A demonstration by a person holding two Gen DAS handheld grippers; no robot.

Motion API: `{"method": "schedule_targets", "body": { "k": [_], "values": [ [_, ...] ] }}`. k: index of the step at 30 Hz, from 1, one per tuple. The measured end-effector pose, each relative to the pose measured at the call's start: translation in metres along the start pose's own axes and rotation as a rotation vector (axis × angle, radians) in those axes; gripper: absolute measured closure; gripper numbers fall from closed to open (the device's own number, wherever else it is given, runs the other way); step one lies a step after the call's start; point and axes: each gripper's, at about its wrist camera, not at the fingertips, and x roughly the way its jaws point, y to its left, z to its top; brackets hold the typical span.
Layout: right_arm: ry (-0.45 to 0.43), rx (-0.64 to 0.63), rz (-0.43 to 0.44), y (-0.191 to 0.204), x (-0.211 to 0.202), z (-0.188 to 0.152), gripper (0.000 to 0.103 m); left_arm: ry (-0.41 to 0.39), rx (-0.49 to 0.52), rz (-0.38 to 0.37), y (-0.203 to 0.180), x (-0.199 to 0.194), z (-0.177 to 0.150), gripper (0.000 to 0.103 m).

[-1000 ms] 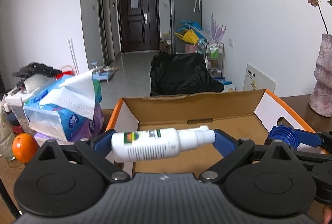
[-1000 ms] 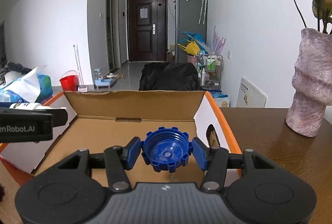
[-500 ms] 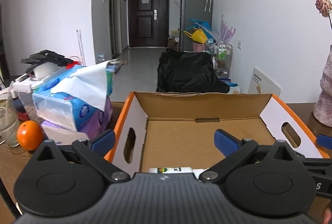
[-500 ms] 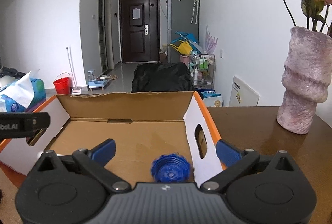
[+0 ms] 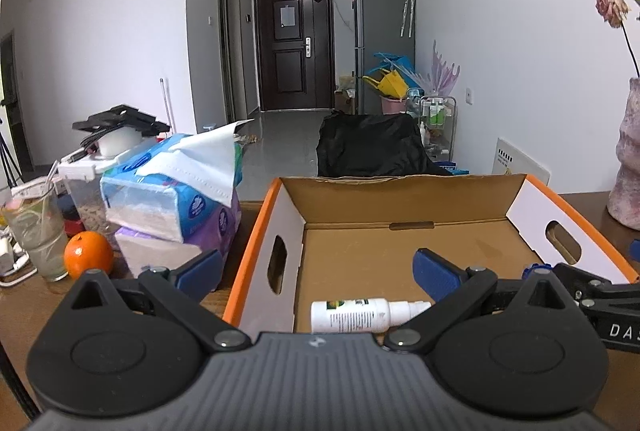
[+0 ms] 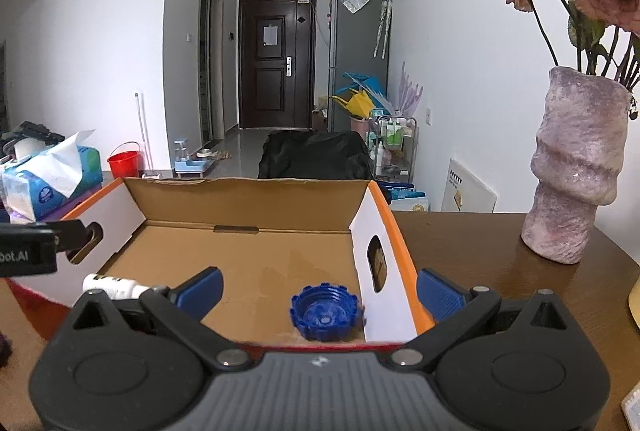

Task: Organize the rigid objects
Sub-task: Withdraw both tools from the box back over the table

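An open cardboard box (image 5: pixel 400 199) (image 6: pixel 248 197) with orange outer sides stands on the brown table. A white spray bottle (image 5: pixel 360 315) (image 6: pixel 114 285) lies on its side on the box floor near the front left. A blue ridged cap (image 6: pixel 326 317) rests on the floor near the front right wall. My left gripper (image 5: pixel 318 269) is open above the bottle with nothing between its blue pads. My right gripper (image 6: pixel 320 289) stands wide open above the cap, apart from it.
Tissue packs (image 5: pixel 176 191) and an orange (image 5: pixel 88 259) sit left of the box beside a glass (image 5: pixel 38 231). A pink vase (image 6: pixel 576 167) with dried roses stands on the table to the right. A pale object (image 6: pixel 634 305) lies at the right edge.
Both grippers opened: the left let go of the white bottle and the right let go of the blue cap, and both now lie on the box floor. Both grippers drew back slightly.
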Motion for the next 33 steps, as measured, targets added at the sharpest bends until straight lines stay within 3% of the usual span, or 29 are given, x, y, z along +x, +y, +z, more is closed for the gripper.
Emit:
{"method": "schedule_targets", "body": {
  "k": [19,26,33],
  "values": [
    [-0.036,-0.020,0.011,0.007,-0.069,-0.025,0.000,-0.040,-0.019,0.036,0.035,-0.057,-0.024,0.000],
    [-0.044,-0.020,0.016,0.011,-0.105,-0.032,0.000,-0.067,-0.018,0.001,0.045,-0.087,-0.020,0.000],
    [-0.055,-0.040,0.029,0.020,-0.146,-0.039,0.000,-0.054,0.059,-0.021,0.037,-0.123,-0.024,0.000]
  ]
}}
